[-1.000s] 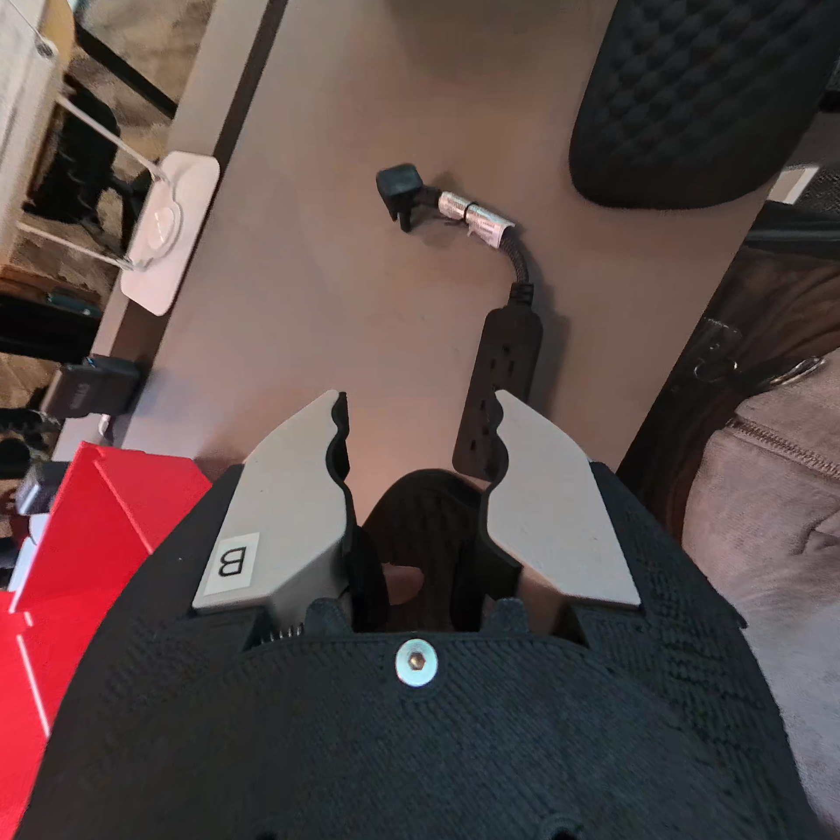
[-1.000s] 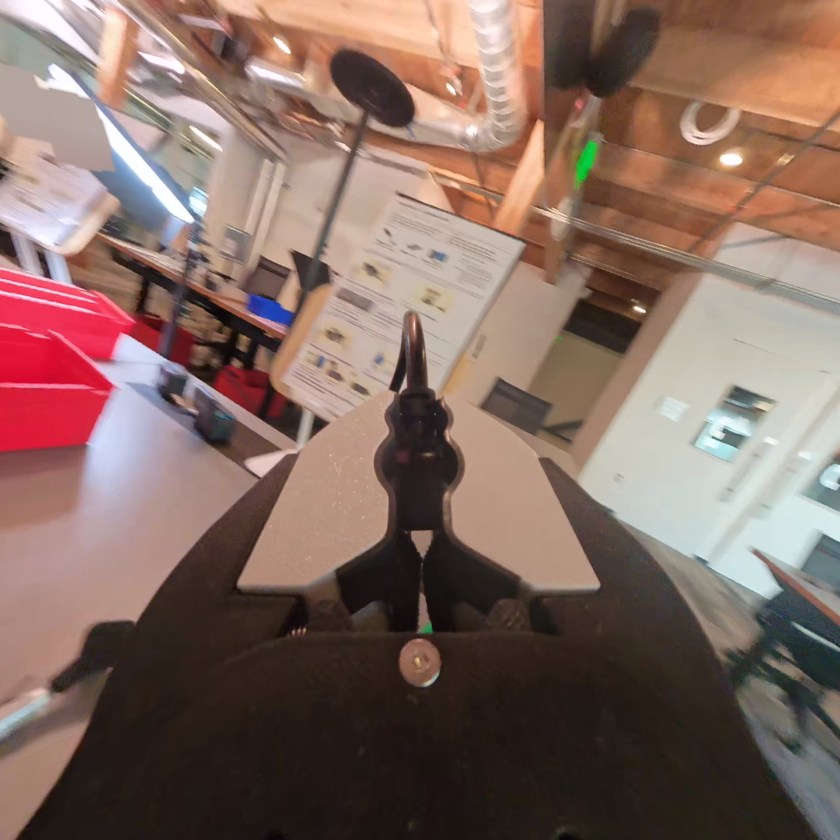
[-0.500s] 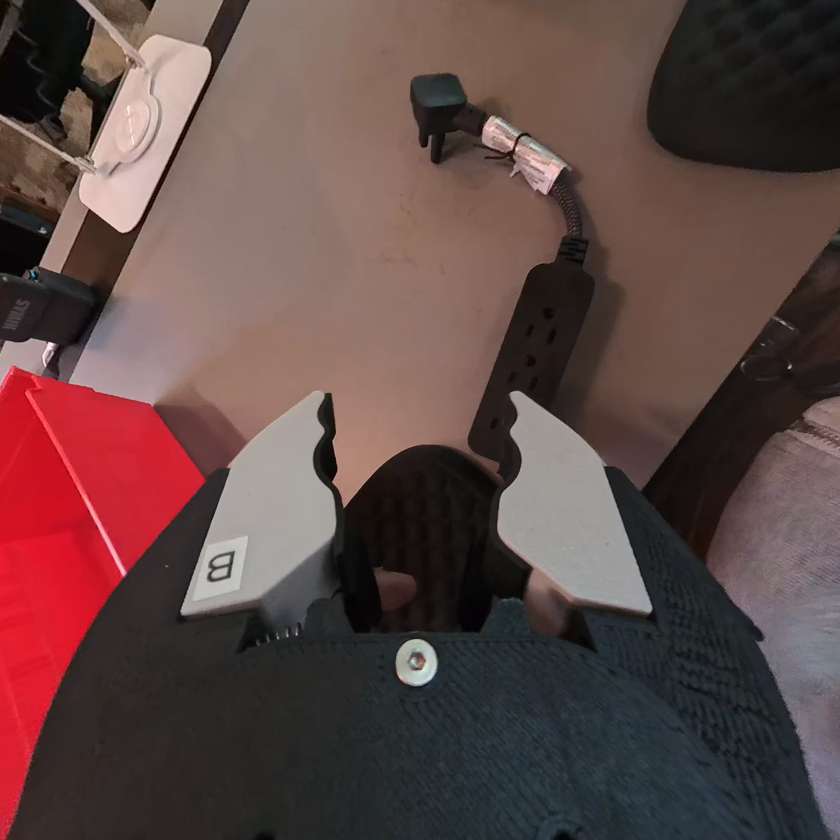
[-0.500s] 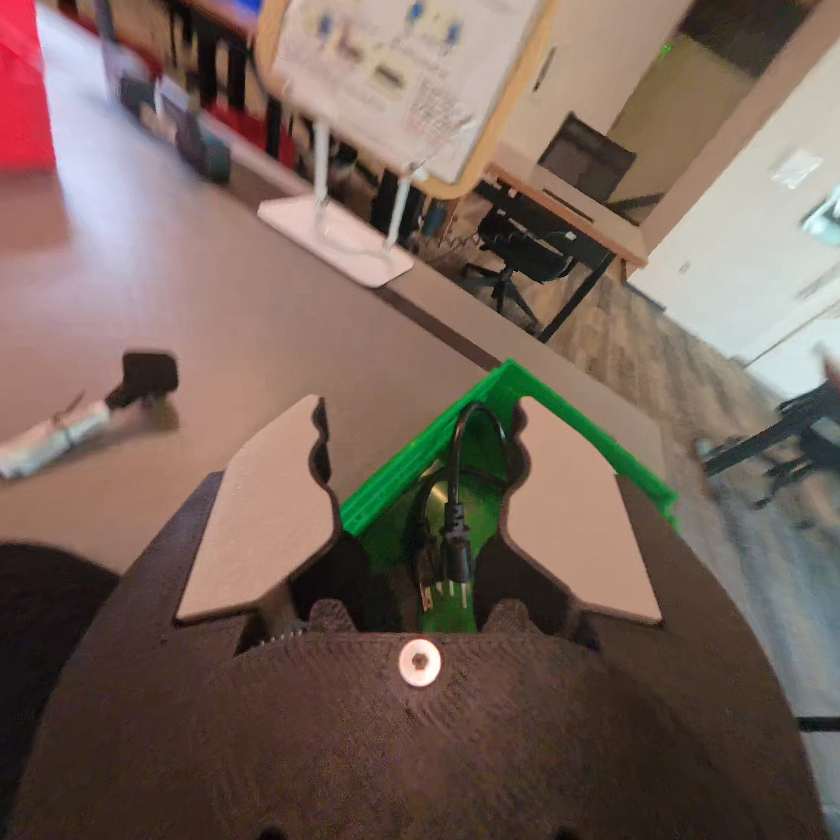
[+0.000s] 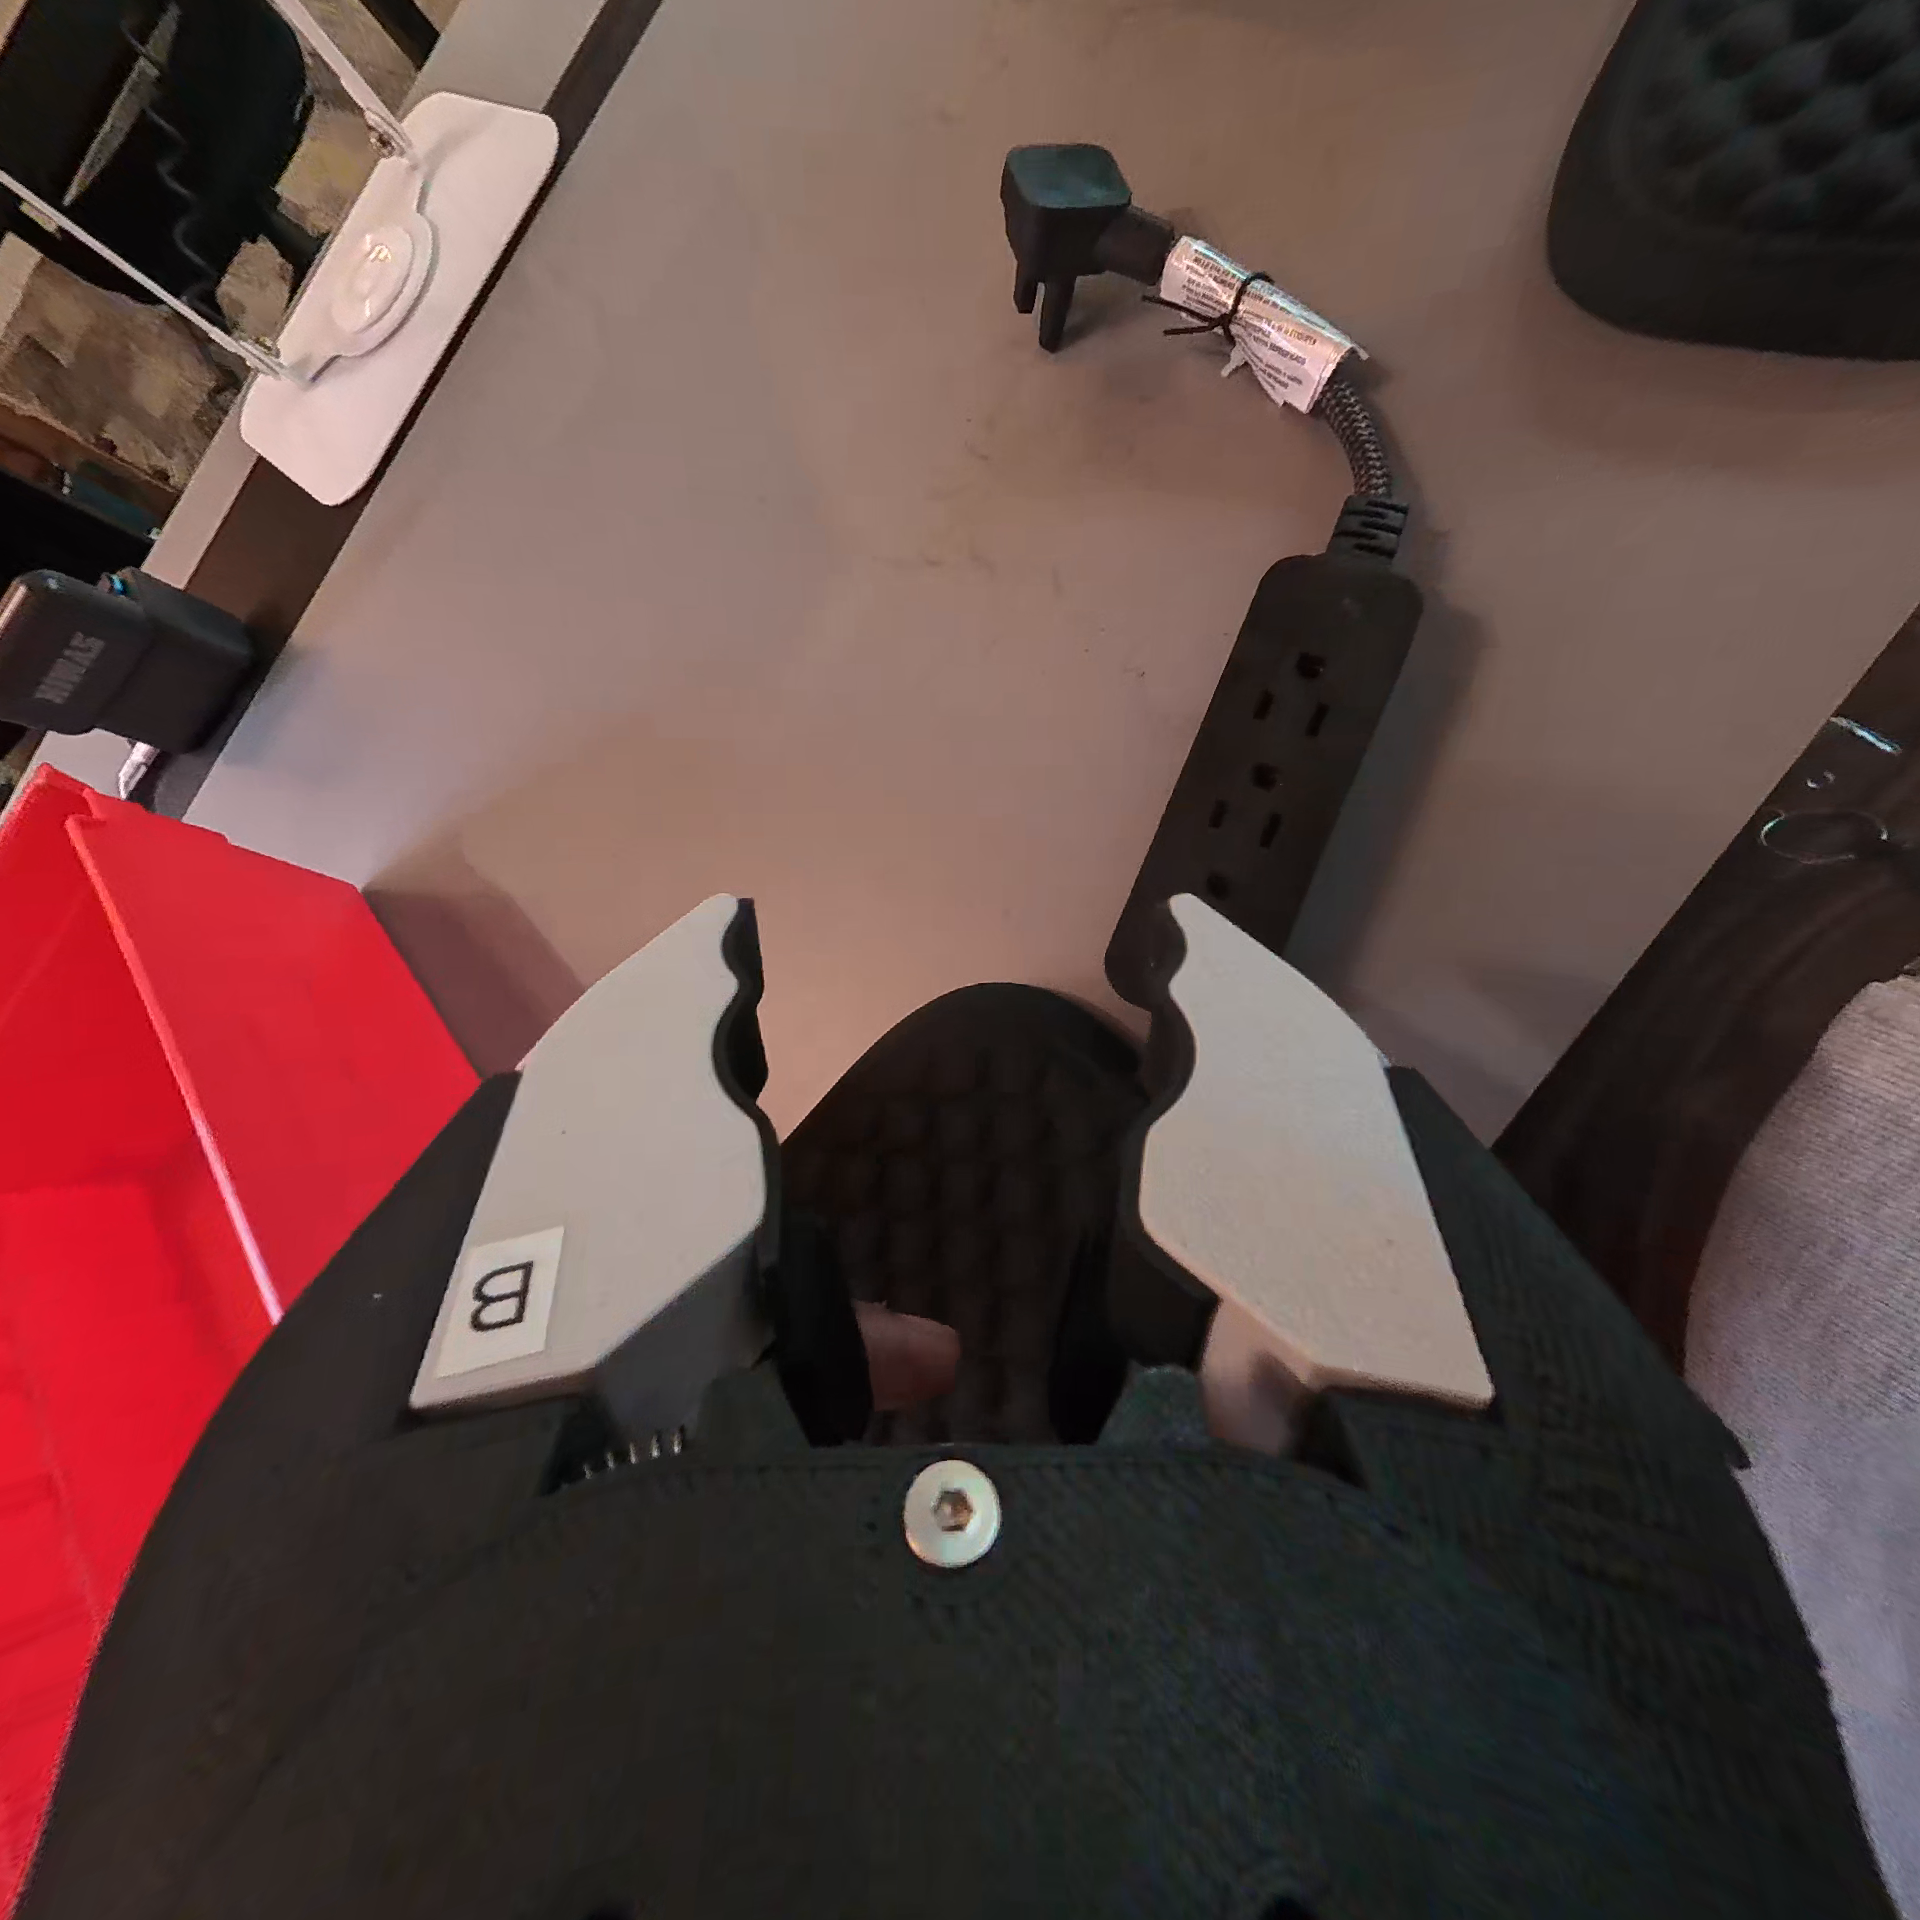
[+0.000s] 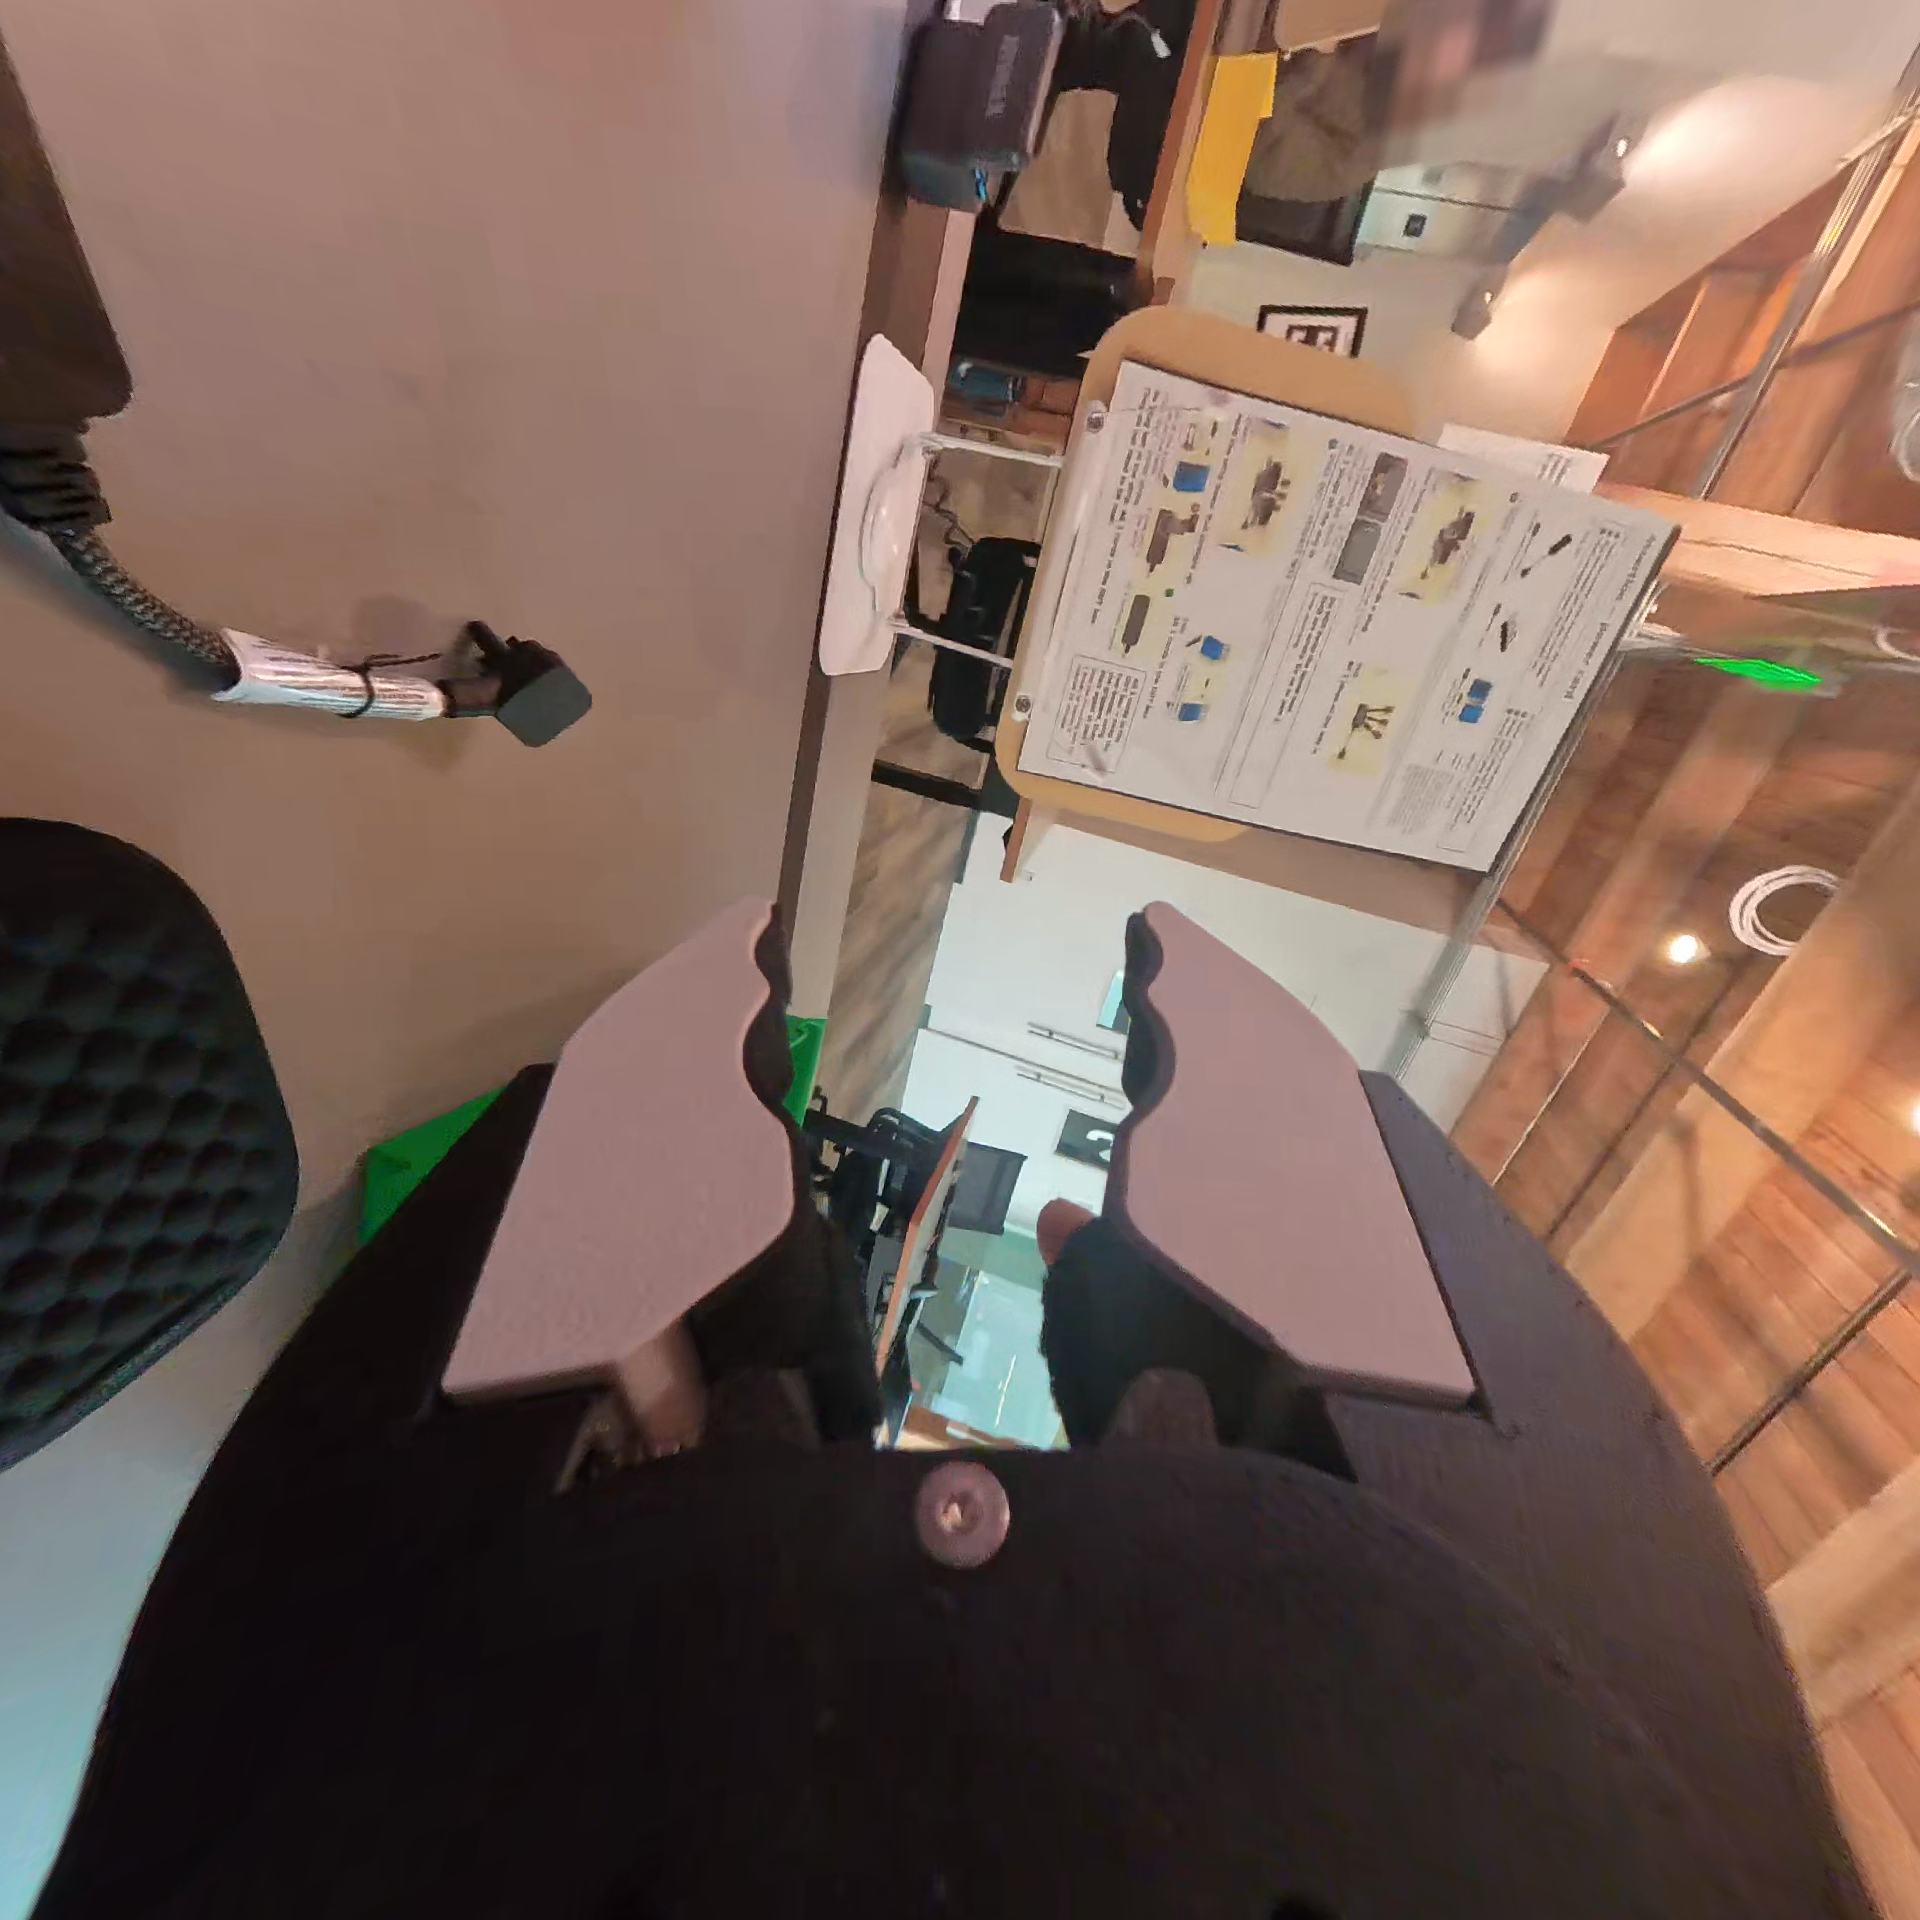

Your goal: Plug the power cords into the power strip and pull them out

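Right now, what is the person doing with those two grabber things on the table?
A person holds a two-finger gripper in each hand. The left gripper is open and empty above the grey table, next to the long black power strip. Nothing is plugged into the outlets that show. The strip's own square black plug lies loose on the table. The right gripper is open and empty too, tipped sideways near the green bin.

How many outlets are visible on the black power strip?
3 on the power strip: one near the cord end, one in the middle, one toward the left gripper, whose finger may hide more.
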### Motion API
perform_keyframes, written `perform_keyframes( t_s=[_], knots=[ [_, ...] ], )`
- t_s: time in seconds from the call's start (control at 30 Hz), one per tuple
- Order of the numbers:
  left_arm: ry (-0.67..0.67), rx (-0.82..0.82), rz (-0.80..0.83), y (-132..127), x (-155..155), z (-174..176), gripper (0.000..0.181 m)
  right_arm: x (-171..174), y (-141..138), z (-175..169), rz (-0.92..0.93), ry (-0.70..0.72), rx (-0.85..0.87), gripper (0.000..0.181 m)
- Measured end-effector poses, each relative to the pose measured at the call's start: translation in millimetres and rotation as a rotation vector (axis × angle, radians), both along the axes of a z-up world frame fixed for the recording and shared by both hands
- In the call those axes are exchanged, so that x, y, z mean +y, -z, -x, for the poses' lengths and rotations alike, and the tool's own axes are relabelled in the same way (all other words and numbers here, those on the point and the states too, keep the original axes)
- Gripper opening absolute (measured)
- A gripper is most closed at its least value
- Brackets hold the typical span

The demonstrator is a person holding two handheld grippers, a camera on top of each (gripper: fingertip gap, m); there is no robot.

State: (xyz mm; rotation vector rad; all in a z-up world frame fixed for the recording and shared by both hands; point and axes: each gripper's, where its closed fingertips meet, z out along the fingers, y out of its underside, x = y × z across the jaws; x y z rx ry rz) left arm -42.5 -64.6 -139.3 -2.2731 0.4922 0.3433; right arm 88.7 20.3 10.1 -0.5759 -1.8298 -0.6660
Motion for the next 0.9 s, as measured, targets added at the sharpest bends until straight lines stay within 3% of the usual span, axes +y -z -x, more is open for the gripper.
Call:
perform_keyframes(
  t_s=[0.27, 0.73, 0.83, 0.9],
  knots=[
    [0.021, 0.012, -0.060, -8.5, 3.9, -2.8, 0.070, 4.0, -8.2, 0.5, 0.006, 0.041, 0.013, 0.064],
    [0.063, -0.032, -0.099, -6.2, 6.5, -9.1, 0.076, 12.5, 7.5, -0.6, 0.130, 0.132, 0.007, 0.065],
    [0.053, -0.055, -0.132, -6.8, 8.0, -8.2, 0.076, 14.1, 21.9, 0.9, 0.253, 0.135, 0.029, 0.064],
    [0.040, -0.097, -0.161, -6.0, 9.4, -7.5, 0.079, 5.5, 51.1, 10.1, 0.498, 0.073, 0.048, 0.065]
  ],
)
